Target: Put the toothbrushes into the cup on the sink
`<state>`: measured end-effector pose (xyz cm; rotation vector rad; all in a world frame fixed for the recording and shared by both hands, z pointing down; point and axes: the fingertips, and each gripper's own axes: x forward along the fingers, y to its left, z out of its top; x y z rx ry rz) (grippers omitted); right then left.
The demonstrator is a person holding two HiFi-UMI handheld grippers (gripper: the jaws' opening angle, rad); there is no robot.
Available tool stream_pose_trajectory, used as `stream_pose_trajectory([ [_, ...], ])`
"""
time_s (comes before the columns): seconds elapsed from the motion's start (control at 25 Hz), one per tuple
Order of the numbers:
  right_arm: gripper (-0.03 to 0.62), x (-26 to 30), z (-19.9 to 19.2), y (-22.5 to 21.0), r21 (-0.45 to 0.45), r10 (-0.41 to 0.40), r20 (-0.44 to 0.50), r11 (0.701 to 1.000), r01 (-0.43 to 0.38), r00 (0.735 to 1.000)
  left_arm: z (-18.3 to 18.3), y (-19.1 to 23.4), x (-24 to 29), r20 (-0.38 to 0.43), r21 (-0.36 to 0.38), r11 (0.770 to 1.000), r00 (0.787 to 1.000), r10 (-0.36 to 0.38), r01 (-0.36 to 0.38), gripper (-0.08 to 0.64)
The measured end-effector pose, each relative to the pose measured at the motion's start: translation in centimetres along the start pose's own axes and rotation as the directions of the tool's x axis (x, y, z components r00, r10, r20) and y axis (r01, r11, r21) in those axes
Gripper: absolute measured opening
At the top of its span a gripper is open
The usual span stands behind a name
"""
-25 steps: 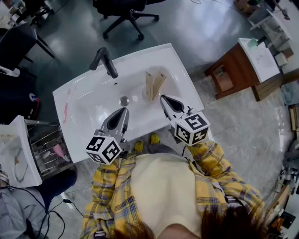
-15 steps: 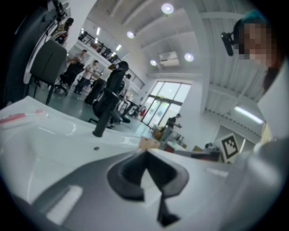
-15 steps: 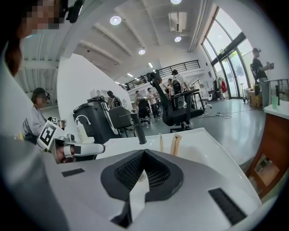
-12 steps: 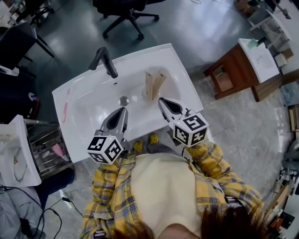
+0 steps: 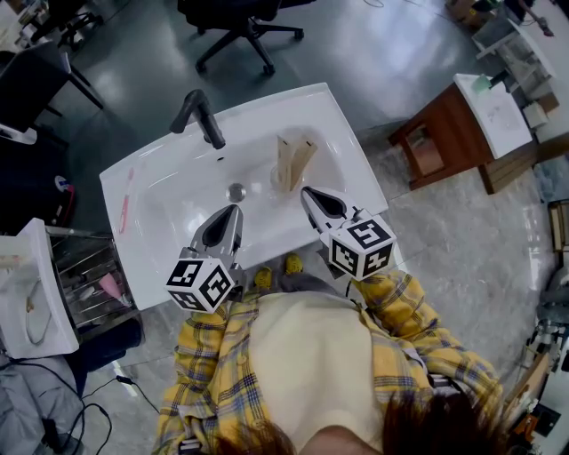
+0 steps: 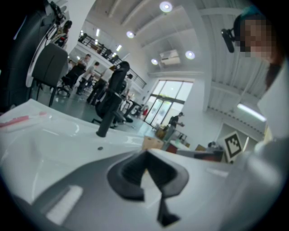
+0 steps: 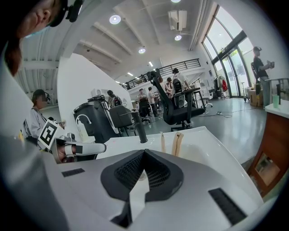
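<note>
A pink toothbrush (image 5: 124, 203) lies flat on the left rim of the white sink (image 5: 338, 111); the left gripper view shows it too (image 6: 18, 121). A tan upright cup-like holder (image 5: 292, 162) stands in the right part of the basin, seen as two tan uprights (image 7: 176, 143) in the right gripper view. My left gripper (image 5: 236, 209) hovers over the basin's front edge, near the drain (image 5: 236, 191), shut and empty (image 6: 145, 153). My right gripper (image 5: 307, 189) is just in front of the tan holder, also shut with nothing between its jaws (image 7: 144, 152).
A black faucet (image 5: 200, 115) rises at the sink's back left. A wire rack (image 5: 89, 275) and a white tray stand left of the sink. A wooden side table (image 5: 436, 142) is at the right and an office chair (image 5: 240, 27) beyond.
My right gripper has shifted slightly left and toward me. The left gripper and the toothbrush have stayed put.
</note>
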<state>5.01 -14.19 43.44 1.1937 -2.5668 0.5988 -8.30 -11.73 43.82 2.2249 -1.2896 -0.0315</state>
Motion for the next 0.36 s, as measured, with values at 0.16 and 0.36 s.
stream_pose_trajectory([
  [0.16, 0.012, 0.01, -0.02, 0.00, -0.002, 0.001, 0.000, 1.000, -0.001, 1.000, -0.11, -0.09, 0.06, -0.003, 0.003, 1.000, 1.000, -0.002, 0.002, 0.005],
  [0.36, 0.012, 0.10, -0.13, 0.01, -0.003, 0.005, -0.004, 1.000, -0.005, 1.000, -0.21, -0.15, 0.15, -0.008, 0.006, 1.000, 1.000, -0.003, 0.003, 0.005],
])
